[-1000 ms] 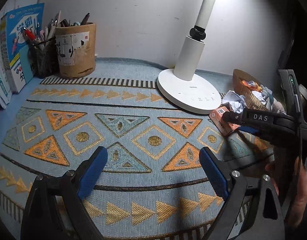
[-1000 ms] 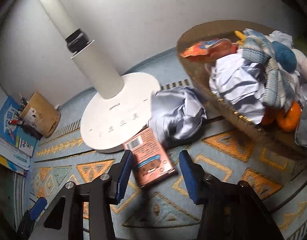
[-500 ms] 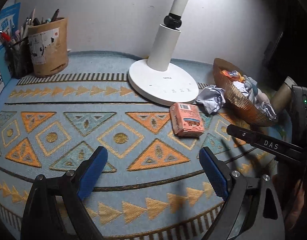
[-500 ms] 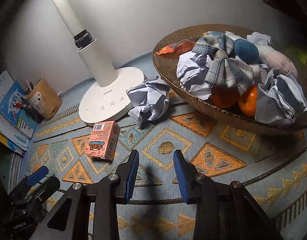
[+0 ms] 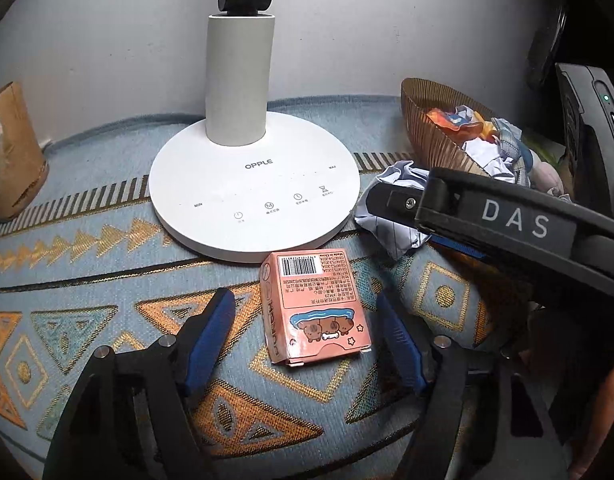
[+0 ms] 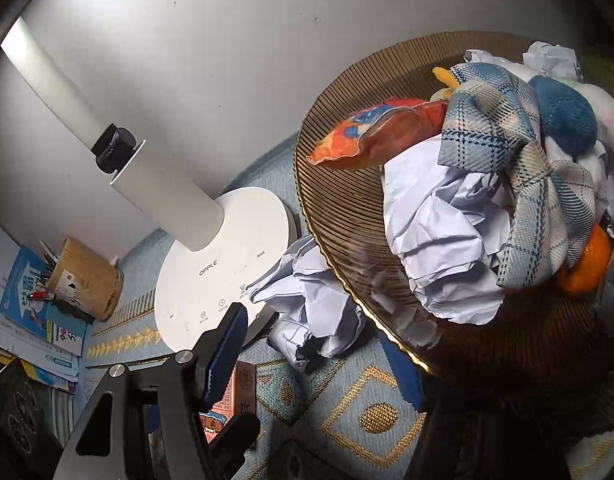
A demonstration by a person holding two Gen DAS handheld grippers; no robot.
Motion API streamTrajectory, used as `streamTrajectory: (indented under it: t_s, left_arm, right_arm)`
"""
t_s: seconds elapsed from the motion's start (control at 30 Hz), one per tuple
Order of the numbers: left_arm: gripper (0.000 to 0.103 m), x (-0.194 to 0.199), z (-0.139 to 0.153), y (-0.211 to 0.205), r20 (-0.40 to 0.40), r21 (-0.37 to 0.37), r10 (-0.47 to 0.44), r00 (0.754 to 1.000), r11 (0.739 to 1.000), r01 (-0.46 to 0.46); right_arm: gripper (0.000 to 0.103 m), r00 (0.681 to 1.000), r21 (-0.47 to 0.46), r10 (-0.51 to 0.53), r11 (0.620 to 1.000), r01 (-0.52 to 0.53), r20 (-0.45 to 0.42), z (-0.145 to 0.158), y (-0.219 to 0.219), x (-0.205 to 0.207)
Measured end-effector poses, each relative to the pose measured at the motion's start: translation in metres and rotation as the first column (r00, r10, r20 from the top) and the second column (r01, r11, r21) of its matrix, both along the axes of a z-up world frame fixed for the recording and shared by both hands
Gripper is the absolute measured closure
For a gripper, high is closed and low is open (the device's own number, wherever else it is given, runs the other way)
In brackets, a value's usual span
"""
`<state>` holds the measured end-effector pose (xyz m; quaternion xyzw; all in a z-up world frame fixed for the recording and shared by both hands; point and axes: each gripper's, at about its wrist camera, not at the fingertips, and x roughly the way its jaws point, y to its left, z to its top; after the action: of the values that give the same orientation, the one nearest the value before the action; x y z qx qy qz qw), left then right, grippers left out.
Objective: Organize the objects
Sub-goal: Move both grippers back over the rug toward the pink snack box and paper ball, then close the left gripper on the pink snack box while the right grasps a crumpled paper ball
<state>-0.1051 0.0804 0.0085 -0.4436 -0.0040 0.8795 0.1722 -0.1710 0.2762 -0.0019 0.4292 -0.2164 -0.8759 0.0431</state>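
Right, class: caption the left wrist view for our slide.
Left claw closing around small pink cardboard box before round white lamp base.

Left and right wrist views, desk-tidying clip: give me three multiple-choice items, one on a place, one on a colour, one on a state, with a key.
1. Where does the pink cardboard box lie?
A. in the basket
B. on the patterned mat, before the white round lamp base
C. on the lamp base

2. What colour are the gripper pads?
A. red
B. blue
C. white

3. The crumpled white paper ball is:
A. beside the brown woven basket, on the mat
B. inside the pen holder
C. flat

Key: B, box rests on mat; B, pads are blue; A, ball lies outside the basket rim.
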Motion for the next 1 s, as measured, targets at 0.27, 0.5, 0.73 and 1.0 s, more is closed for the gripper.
streamTrajectory:
  t_s: [0.27,0.5,0.73,1.0]
  left_arm:
    - [0.063,0.009,0.003,-0.010,-0.019,0.003,-0.001,1.000,1.000,0.001]
    - [0.064,0.042,0.020,-0.059,-0.012,0.014,0.065,0.998,0.998,-0.065]
    - [0.064,0.069,0.015,-0.107,-0.033,0.043,0.144,0.989,0.989,-0.142]
    - [0.064,0.077,0.012,-0.104,-0.088,0.071,0.115,0.989,0.992,-0.109]
  right_arm:
    - [0.067,0.999,0.052,0.032,0.998,-0.032,0.009,0.000,-0.003,0.007]
    - [0.073,0.978,0.003,0.210,0.978,-0.210,0.002,0.023,-0.005,0.072]
    - [0.059,0.947,0.113,0.319,0.940,-0.321,0.039,0.012,-0.008,0.113]
    - [0.021,0.957,0.208,0.287,0.934,-0.289,0.037,0.008,-0.014,0.132]
